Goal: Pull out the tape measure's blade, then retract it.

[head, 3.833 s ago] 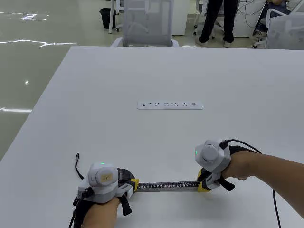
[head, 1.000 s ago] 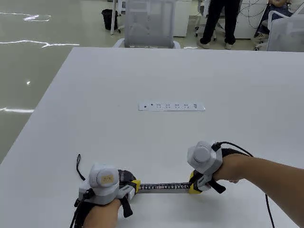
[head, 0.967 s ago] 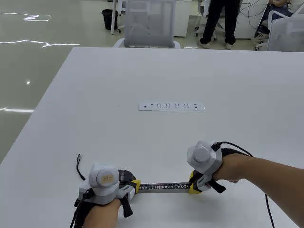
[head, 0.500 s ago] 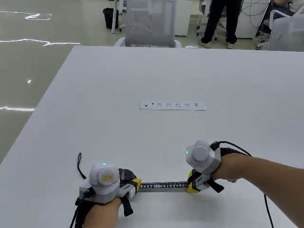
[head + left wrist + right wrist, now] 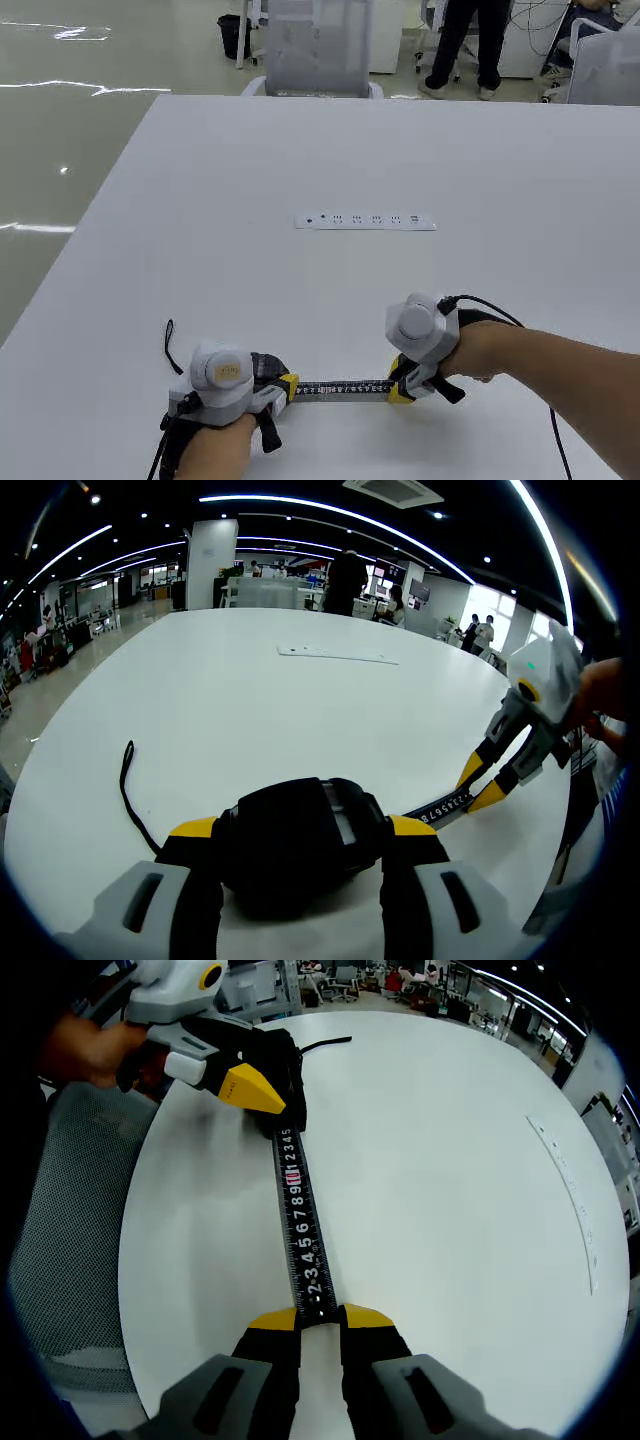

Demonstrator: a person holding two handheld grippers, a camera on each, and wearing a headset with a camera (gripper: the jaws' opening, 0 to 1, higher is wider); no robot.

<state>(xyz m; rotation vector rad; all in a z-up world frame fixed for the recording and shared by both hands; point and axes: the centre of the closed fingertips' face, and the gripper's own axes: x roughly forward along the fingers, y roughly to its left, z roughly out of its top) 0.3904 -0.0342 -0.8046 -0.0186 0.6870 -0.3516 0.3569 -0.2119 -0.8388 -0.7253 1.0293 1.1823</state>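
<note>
The black tape measure case (image 5: pixel 300 845) rests on the white table (image 5: pixel 300 150) near its front edge, and my left gripper (image 5: pixel 303 827) is shut on it with a yellow-tipped jaw on each side. The blade (image 5: pixel 300 1210) lies flat on the table, drawn out a short way towards the right. My right gripper (image 5: pixel 320 1315) is shut on the blade's end. In the head view the left gripper (image 5: pixel 284 386) holds the case (image 5: pixel 268 370), the blade (image 5: pixel 340 387) runs right, and the right gripper (image 5: pixel 398 391) pinches its tip.
The case's black wrist strap (image 5: pixel 170 345) trails left on the table. A white power strip (image 5: pixel 365 220) lies mid-table. A grey chair (image 5: pixel 318 45) stands at the far edge, with a person (image 5: pixel 465 40) standing beyond it. A cable (image 5: pixel 505 318) runs along my right arm.
My right gripper has moved left towards the case with the blade's end in it, so less blade shows. The left gripper and case stay put.
</note>
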